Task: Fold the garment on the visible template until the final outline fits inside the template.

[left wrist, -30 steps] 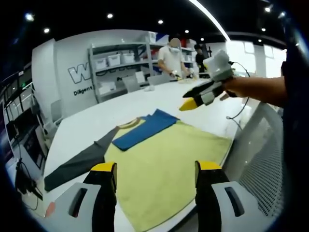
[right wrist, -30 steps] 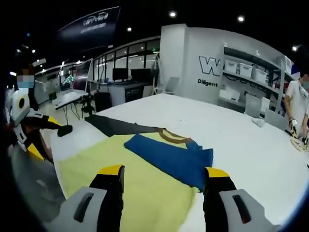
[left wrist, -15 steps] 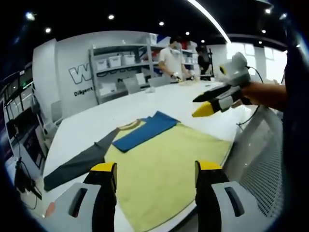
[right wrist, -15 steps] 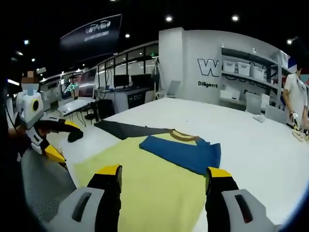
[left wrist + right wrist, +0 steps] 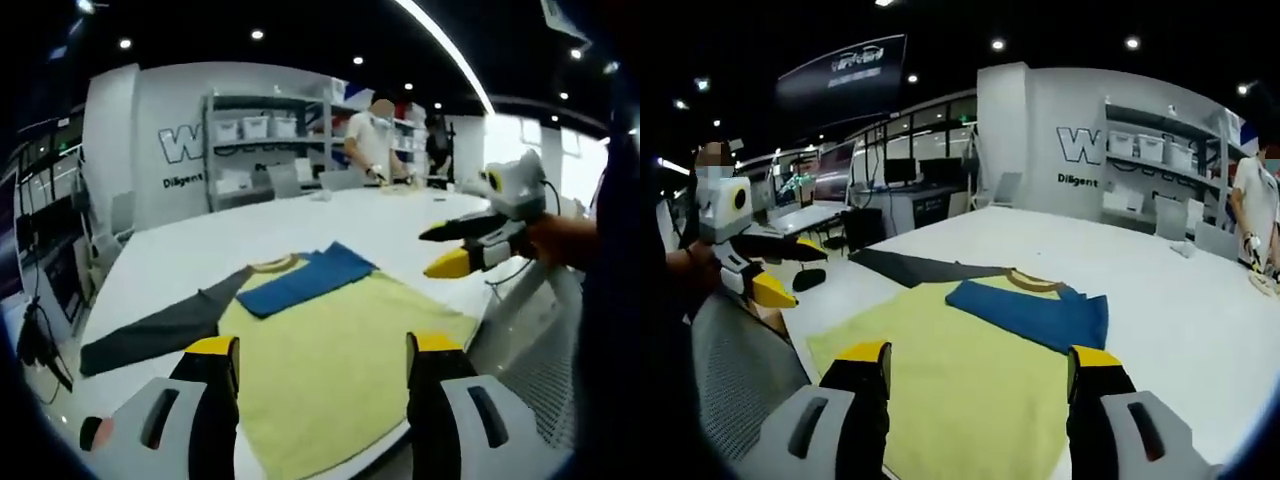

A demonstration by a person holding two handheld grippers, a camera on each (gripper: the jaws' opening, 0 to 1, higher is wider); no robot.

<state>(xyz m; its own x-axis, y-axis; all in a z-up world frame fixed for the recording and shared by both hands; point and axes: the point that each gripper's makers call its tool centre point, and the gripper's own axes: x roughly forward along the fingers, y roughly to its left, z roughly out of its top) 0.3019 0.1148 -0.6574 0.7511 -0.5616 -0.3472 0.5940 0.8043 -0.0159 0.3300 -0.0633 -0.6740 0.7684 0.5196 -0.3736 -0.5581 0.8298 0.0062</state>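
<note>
— Claw check first: the left claw point(image 5: 312, 345) stands with its jaws parted and nothing between them; the right claw point(image 5: 980, 355) is the same, jaws apart and empty; both hang above the near edge of the white table point(image 5: 250, 225).

— And the garment point(image 5: 340, 330)?

— Spread flat on the table just ahead of both claws and below them; neither touches it; its yellow body lies nearest, the blue sleeve point(image 5: 305, 280) is folded in across the chest beside the collar point(image 5: 272, 264), and the dark grey sleeve point(image 5: 165, 330) is stretched out flat to the far side, well apart from the right claw.

— How will it handle?

— Thin, soft cloth, I judge; light and limp, so it should drape and crease wherever it is lifted; likely to slide a little on the smooth tabletop; a pinch at an edge or corner ought to hold it better than a grab at the middle.

— Where to take hold?

— The cuff end of the grey sleeve looks the natural place, since it has not been folded in; I cannot make out a template outline.
</note>
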